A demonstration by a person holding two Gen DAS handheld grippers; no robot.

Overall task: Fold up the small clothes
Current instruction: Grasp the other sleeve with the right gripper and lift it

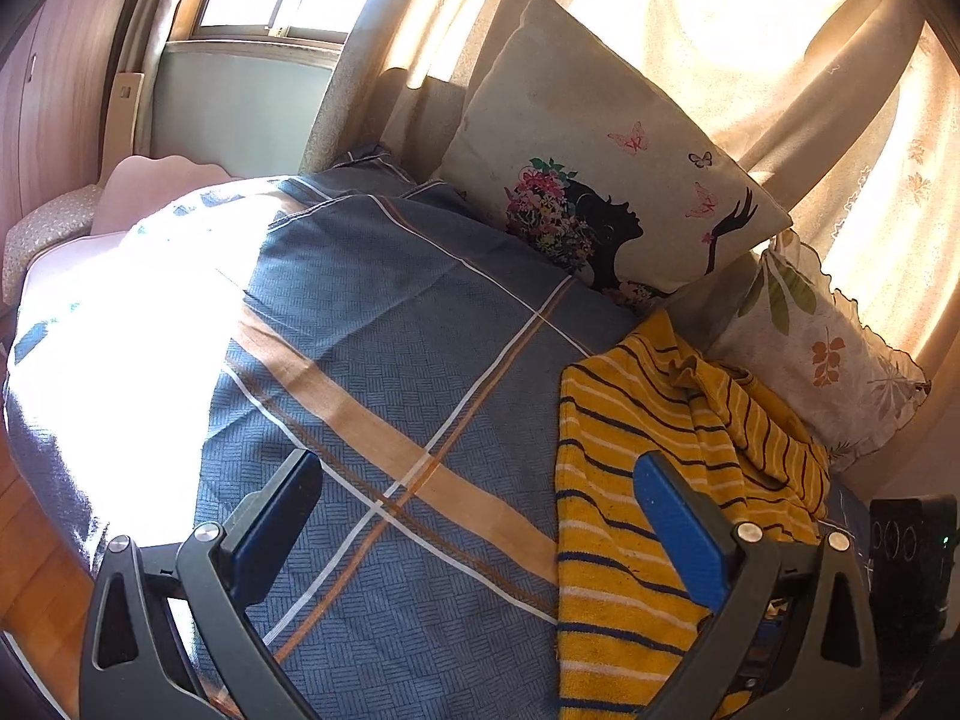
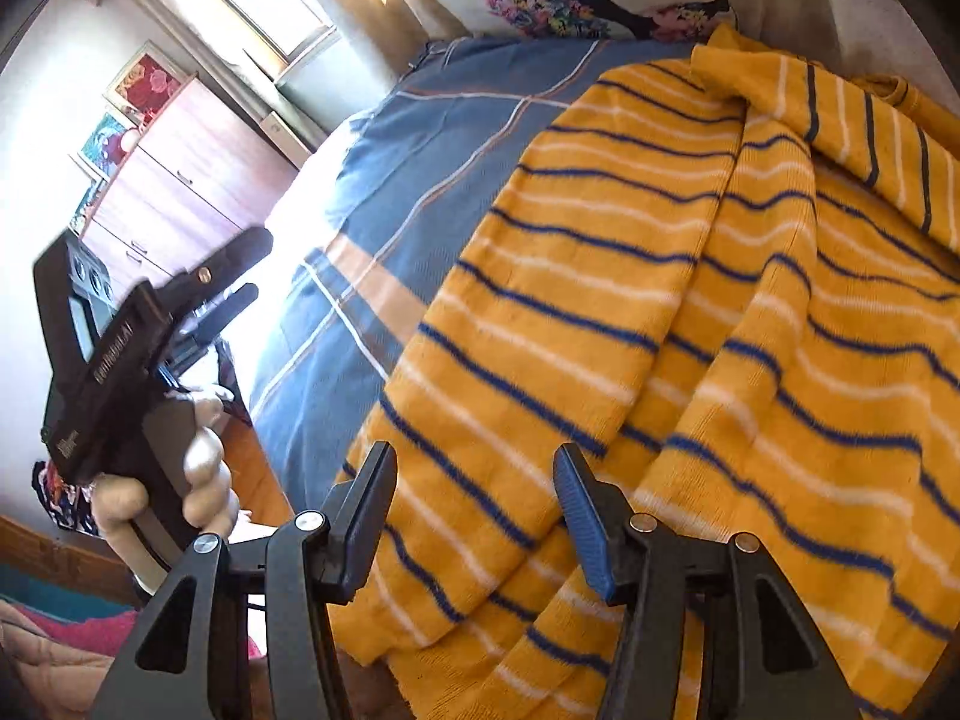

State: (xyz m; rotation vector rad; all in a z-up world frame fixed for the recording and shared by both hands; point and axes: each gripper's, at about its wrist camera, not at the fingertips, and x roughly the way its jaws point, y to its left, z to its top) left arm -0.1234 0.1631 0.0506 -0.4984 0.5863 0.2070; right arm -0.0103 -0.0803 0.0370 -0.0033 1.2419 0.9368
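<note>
A yellow knit garment with navy and white stripes (image 1: 648,468) lies rumpled on the blue plaid bedsheet (image 1: 384,336), at the right of the left wrist view. It fills the right wrist view (image 2: 660,312). My left gripper (image 1: 480,480) is open over the sheet, its right finger over the garment's left edge. My right gripper (image 2: 474,468) is open just above the garment's near hem, holding nothing. The left gripper also shows at the left of the right wrist view (image 2: 240,276), held in a hand.
A cushion with a woman's silhouette and flowers (image 1: 606,162) and a leaf-print frilled pillow (image 1: 822,354) lean against curtains behind the garment. A wooden dresser (image 2: 180,192) stands left of the bed. Sunlight glares on the sheet's left part (image 1: 132,324).
</note>
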